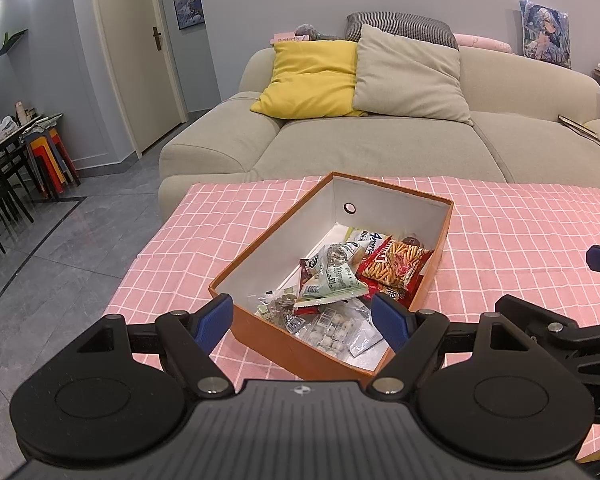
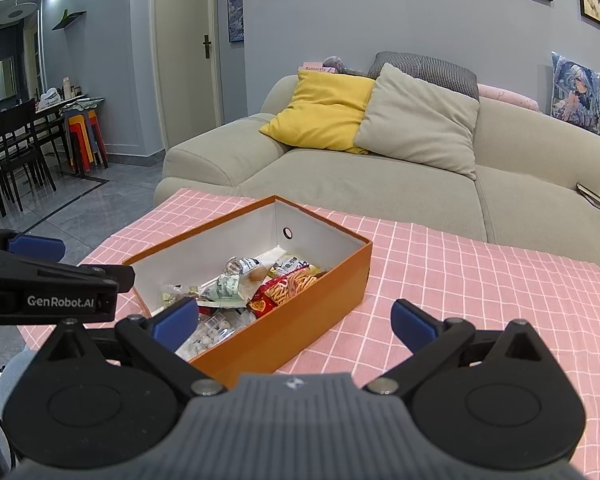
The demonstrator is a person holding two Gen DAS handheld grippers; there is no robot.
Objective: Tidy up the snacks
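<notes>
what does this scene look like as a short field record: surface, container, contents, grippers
surface: pink checked tablecloth
container: orange box, open top, white inside, on the cloth
contents: red snack-stick packet, clear bag of pale round pieces, other wrapped snacks
left gripper: open, empty, over the box's near end
right gripper: open, empty, at the box's near side
behind: beige sofa, yellow cushion

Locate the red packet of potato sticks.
In both wrist views the red packet of potato sticks lies inside the orange box, against its right wall, beside the green-and-white wrapper.
</notes>
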